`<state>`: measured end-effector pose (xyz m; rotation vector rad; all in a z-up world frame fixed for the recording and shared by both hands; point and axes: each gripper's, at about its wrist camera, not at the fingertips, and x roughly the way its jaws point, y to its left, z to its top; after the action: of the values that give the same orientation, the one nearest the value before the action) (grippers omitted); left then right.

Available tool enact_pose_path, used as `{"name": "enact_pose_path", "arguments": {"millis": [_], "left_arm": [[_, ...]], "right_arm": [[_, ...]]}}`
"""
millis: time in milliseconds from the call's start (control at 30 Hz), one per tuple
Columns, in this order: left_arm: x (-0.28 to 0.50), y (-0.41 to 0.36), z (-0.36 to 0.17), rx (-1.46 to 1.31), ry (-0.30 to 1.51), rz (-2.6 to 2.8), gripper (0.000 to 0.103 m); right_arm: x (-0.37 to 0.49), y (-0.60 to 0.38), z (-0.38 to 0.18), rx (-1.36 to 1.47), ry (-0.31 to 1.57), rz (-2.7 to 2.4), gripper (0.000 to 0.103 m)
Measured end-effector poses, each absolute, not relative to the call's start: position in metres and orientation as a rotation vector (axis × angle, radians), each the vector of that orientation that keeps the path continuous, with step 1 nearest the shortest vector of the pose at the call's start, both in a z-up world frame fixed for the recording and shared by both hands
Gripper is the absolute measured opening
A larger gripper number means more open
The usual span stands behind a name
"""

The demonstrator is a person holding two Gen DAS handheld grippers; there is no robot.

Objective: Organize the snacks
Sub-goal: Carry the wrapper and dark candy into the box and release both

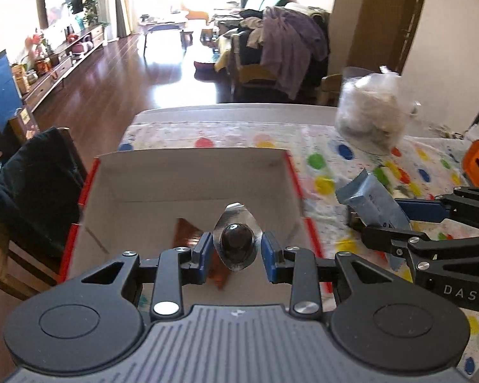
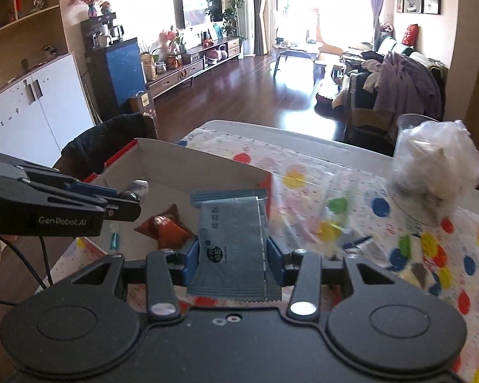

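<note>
Left tongs (image 1: 237, 249) clamp foil-wrapped chocolate (image 1: 236, 242) over box (image 1: 188, 172); right tongs (image 2: 231, 257) clamp blue sachet (image 2: 231, 242).

Dark round candy in a clear silver-edged wrapper (image 1: 236, 240), upright above open white cardboard box (image 1: 188, 172); flat blue-grey snack packet (image 2: 231, 239); orange-red wrapped snack (image 2: 164, 228) inside box.

My left gripper (image 1: 237, 249) hangs over the open box (image 1: 188, 172) on the surface (image 1: 233, 111), a sealed sweet (image 1: 236, 241) between its fingers. My right gripper (image 2: 231, 252), just right of it, holds a flat packet (image 2: 231, 239). A wrapped snack (image 2: 164, 226) lies in the box. A bag (image 2: 434, 172) sits far right.
</note>
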<state>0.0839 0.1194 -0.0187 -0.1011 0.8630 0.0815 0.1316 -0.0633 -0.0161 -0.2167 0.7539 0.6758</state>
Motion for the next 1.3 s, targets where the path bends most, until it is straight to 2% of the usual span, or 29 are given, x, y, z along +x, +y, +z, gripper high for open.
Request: {"name": "enact_pose_path", "arguments": {"millis": [500,900,1300], "left_arm": [[0.123,0.214,-0.066,-0.123,1.009,0.163,0.032],[0.139,0.217,-0.089,-0.055,1.080,0.139,0.032],[0.146,0.206,-0.092,-0.016,1.109,0.128,0.034]], "right_arm": [[0.162,0.040,-0.065,-0.350,0.841,0.692,0.043],[0.179,0.077,-0.099,-0.362,0.938,0.718,0.044],[0.180,0.076,-0.101,-0.353,0.948,0.731,0.051]]}}
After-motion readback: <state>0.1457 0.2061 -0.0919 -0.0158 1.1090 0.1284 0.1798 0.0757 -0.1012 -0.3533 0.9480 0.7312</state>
